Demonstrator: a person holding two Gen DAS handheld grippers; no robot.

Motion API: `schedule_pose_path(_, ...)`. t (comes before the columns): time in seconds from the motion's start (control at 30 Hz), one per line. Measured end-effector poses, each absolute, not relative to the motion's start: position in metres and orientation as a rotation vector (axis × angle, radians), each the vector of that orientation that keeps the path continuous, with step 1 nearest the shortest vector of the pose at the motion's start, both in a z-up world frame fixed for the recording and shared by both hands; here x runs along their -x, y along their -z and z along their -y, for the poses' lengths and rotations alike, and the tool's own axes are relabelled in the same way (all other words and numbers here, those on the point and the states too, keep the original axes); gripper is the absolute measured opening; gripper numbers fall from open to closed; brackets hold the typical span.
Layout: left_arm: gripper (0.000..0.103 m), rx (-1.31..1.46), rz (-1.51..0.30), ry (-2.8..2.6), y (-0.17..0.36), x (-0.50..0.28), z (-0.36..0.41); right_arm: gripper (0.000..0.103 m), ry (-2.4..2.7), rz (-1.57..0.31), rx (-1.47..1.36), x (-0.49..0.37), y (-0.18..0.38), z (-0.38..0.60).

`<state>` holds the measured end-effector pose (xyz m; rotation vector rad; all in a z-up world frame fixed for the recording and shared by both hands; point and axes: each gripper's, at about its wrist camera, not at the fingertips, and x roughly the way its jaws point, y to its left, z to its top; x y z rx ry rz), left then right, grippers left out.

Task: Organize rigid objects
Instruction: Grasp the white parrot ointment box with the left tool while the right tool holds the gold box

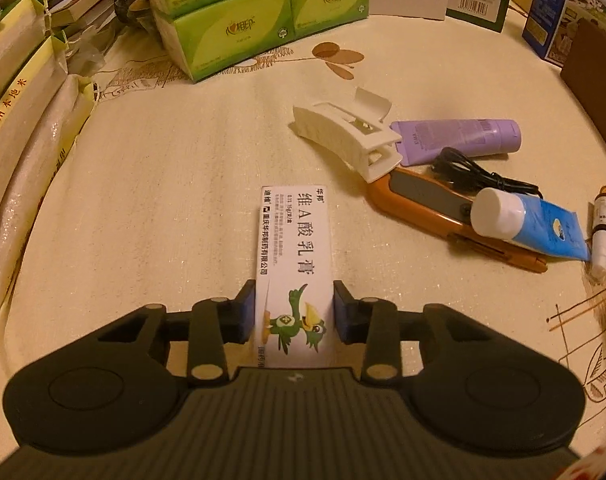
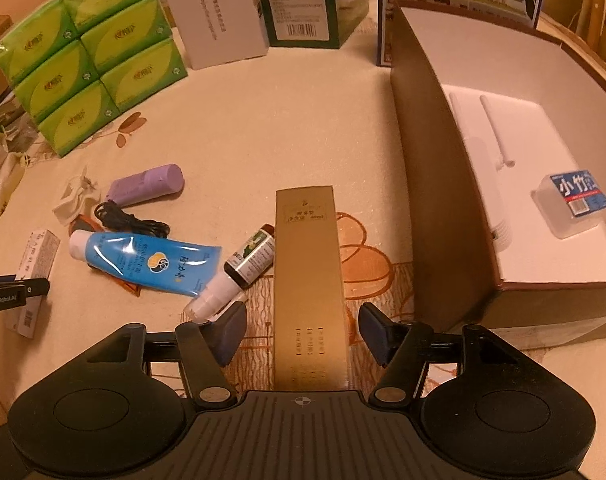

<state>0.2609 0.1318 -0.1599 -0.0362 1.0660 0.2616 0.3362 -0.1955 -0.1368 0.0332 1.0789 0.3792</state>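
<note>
My left gripper (image 1: 294, 316) is shut on a white ointment box (image 1: 293, 240) with a green bird print, its pads pressing both long sides; the box lies on the tablecloth. In the right wrist view my right gripper (image 2: 303, 332) stands open around a long gold box (image 2: 307, 248), with a gap at each pad. The gold box lies flat beside a small dropper bottle (image 2: 247, 260). To its right stands an open brown storage box (image 2: 431, 160) with a white inside, holding a white device (image 2: 499, 128) and a small clear box (image 2: 575, 204).
A white hair claw (image 1: 343, 136), purple tube (image 1: 459, 136), black cable (image 1: 471, 176), orange tool (image 1: 419, 200) and blue tube (image 1: 535, 228) lie in a loose heap. Green tissue packs (image 1: 239, 16) and cartons stand at the back, rice bags (image 1: 23, 120) along the left.
</note>
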Motion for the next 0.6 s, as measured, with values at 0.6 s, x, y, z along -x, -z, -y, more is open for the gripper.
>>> schedule_pose_path(0.6,0.033,0.049,-0.953,-0.144,0.088,-0.23,-0.064,0.033,-0.538,-0.896,-0.083,-0.294,0.071,0.222)
